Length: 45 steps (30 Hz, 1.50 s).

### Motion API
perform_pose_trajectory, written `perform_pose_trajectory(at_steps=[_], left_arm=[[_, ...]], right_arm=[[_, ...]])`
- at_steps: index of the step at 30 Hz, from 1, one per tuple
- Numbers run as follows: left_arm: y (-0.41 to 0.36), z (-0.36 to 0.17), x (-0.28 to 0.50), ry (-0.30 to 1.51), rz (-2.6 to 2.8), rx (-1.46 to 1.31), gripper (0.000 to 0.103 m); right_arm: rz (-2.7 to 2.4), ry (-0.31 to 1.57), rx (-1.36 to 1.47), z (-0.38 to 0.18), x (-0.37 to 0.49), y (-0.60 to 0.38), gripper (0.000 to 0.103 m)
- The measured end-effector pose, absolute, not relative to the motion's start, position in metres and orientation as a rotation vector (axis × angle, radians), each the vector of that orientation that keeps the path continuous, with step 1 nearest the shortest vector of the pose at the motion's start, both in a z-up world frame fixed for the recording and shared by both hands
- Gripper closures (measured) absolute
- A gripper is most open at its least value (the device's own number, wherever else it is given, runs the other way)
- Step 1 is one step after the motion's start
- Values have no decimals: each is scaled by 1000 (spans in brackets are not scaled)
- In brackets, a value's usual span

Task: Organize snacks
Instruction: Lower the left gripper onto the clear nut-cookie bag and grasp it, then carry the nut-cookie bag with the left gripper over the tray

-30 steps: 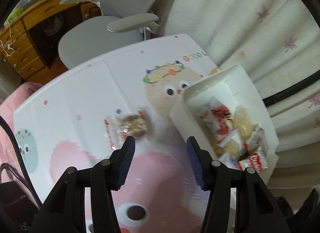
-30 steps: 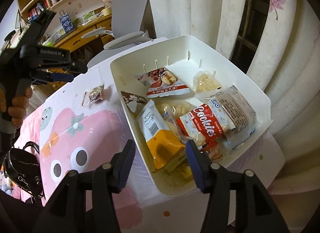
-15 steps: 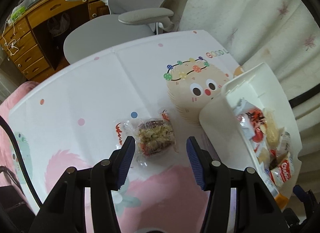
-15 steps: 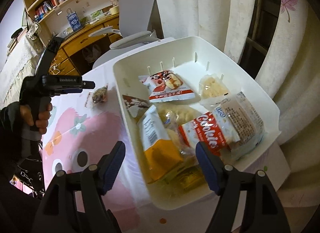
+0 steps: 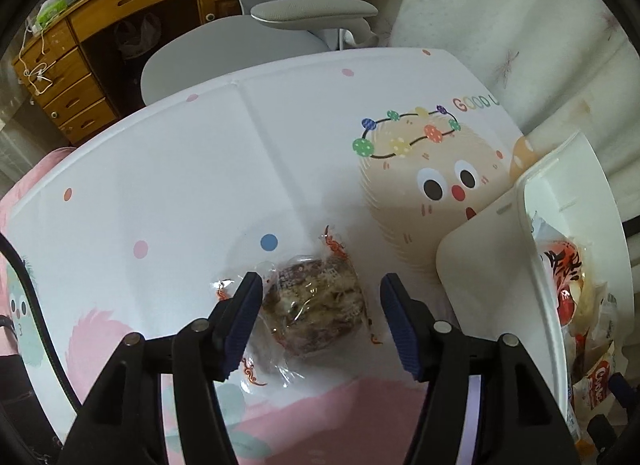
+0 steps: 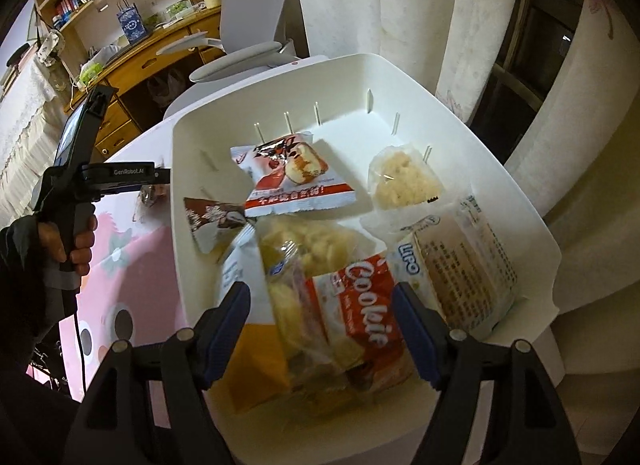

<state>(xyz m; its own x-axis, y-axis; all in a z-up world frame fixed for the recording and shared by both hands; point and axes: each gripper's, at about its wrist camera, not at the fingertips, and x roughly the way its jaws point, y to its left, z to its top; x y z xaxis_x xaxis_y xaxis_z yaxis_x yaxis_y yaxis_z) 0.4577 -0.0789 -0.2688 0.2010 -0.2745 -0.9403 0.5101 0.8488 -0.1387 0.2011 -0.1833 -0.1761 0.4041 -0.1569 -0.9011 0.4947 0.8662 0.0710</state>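
One snack remains outside the bin: a clear-wrapped brown cake packet (image 5: 316, 305) lying on the desk (image 5: 180, 169), on its cartoon-printed cover, just left of the white bin (image 5: 480, 261). It sits between the blue pads of the left hand-held gripper (image 5: 320, 319), nearer the left pad, which overlaps the wrapper's edge in this view; whether that pad touches it I cannot tell. Its long axis runs diagonally, far-left to near-right, so the jaws straddle it roughly across its shorter side. Those jaws have just been opening and stand released, gripping nothing. The left hand is clearly the nearer one. Over the bin, the right hand-held gripper (image 6: 322, 323) hangs open and empty above the Cookie pack (image 6: 360, 325) and other packets. The bin's near end is cut off in the left view, and the crimped wrapper ends are hard to make out.
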Motion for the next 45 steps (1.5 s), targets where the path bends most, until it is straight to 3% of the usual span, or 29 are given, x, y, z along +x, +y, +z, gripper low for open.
perform_pose_trajectory(at_steps=[11, 19, 31, 45], left_arm=[[-69, -271, 461, 1246, -544, 146, 45], [-65, -271, 454, 1214, -489, 168, 59], [-52, -265, 424, 1290, -429, 184, 60], [-47, -205, 355, 1312, -486, 176, 59]], right_arm=[[-407, 1079, 351, -180, 210, -193, 29], [-426, 1066, 359, -179, 208, -196, 29], [-394, 1032, 312, -158, 201, -193, 29], [-416, 1005, 346, -140, 170, -197, 29]])
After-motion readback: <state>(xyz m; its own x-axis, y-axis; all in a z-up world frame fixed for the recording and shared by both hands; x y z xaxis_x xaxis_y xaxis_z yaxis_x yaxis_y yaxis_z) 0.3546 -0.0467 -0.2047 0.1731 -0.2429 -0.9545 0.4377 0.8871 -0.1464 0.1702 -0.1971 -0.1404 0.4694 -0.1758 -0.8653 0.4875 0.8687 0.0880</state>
